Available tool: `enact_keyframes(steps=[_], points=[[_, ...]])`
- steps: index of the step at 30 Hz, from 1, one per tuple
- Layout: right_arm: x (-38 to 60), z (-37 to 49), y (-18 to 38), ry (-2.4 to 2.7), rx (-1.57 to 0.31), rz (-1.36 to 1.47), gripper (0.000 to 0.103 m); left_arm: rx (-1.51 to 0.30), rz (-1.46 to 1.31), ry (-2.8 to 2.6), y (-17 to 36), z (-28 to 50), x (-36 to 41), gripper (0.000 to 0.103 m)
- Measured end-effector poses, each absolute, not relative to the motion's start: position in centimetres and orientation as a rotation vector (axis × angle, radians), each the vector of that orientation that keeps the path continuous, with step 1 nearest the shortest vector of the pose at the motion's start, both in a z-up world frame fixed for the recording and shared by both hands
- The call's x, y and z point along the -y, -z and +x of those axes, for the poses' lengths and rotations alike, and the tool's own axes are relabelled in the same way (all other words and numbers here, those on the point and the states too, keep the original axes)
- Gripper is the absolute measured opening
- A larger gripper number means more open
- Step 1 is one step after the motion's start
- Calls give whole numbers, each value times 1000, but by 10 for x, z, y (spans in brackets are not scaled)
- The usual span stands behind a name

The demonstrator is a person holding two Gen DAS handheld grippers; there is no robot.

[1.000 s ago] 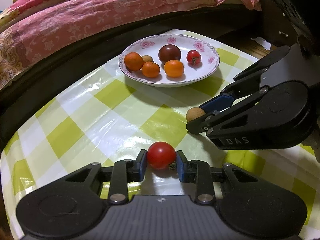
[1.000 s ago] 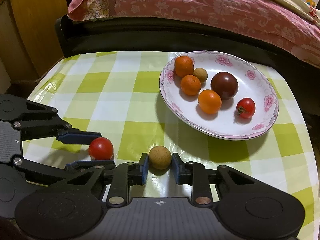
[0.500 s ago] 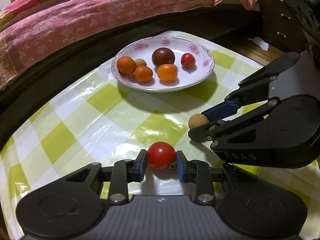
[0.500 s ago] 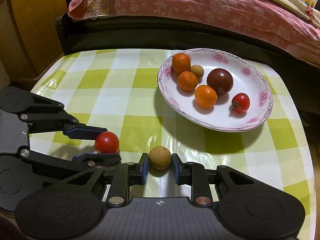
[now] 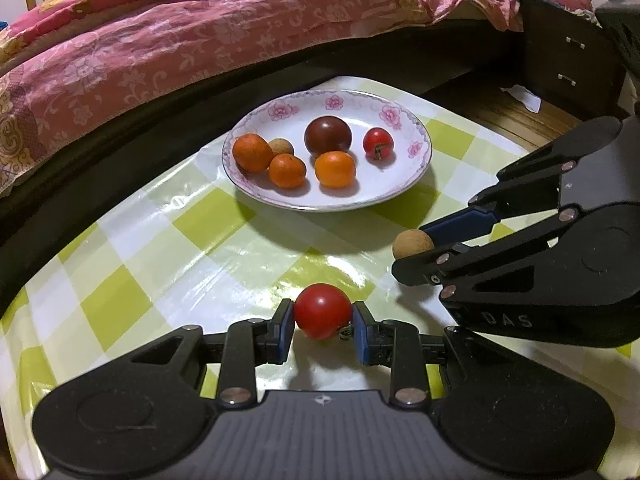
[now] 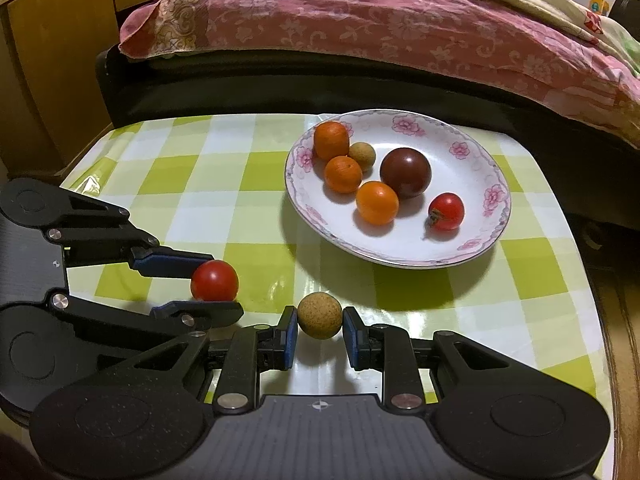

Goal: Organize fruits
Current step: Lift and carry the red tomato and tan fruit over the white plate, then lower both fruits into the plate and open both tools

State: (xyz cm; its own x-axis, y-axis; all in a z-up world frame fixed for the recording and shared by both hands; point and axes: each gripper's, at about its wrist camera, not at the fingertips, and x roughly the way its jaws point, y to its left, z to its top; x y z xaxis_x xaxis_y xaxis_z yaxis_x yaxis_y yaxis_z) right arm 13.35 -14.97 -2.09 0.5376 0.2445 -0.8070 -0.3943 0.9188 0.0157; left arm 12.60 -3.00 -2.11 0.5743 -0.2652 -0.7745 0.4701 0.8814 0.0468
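Observation:
My left gripper (image 5: 323,322) is shut on a red cherry tomato (image 5: 322,311), held just above the checked tablecloth. My right gripper (image 6: 319,326) is shut on a tan round longan (image 6: 319,314). Each shows in the other's view: the longan (image 5: 412,243) to the right, the tomato (image 6: 214,280) to the left. A white floral plate (image 5: 416,168) farther back holds three orange fruits, a small longan, a dark tomato (image 5: 328,135) and a small red tomato (image 5: 377,142). The plate (image 6: 472,248) lies ahead and right of my right gripper.
The table has a green-and-white checked cloth (image 5: 120,240). A bed with a pink floral cover (image 5: 200,32) and dark frame runs behind the table. A dark drawer cabinet (image 5: 572,60) stands at the far right, a wooden cabinet (image 6: 52,72) at the left.
Both grippers have risen and pulled back slightly with their fruits held; the plate sits lower and farther off in both views. The jaws have not changed.

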Motion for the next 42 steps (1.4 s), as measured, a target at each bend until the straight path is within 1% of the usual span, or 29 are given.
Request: enact_keyframes(steps=[10, 22, 29, 42], points=[[154, 138, 16, -352, -910, -169, 21, -824, 255, 420, 12, 137, 35, 38], [172, 162, -3, -298, -858, -121, 21, -765, 223, 405, -6, 177, 51, 38], [196, 191, -3, -252, -850, -59, 21, -753, 228, 401, -4, 208, 68, 38], [205, 230, 9, -247, -829, -63, 22, -739, 263, 396, 4, 241, 79, 38]])
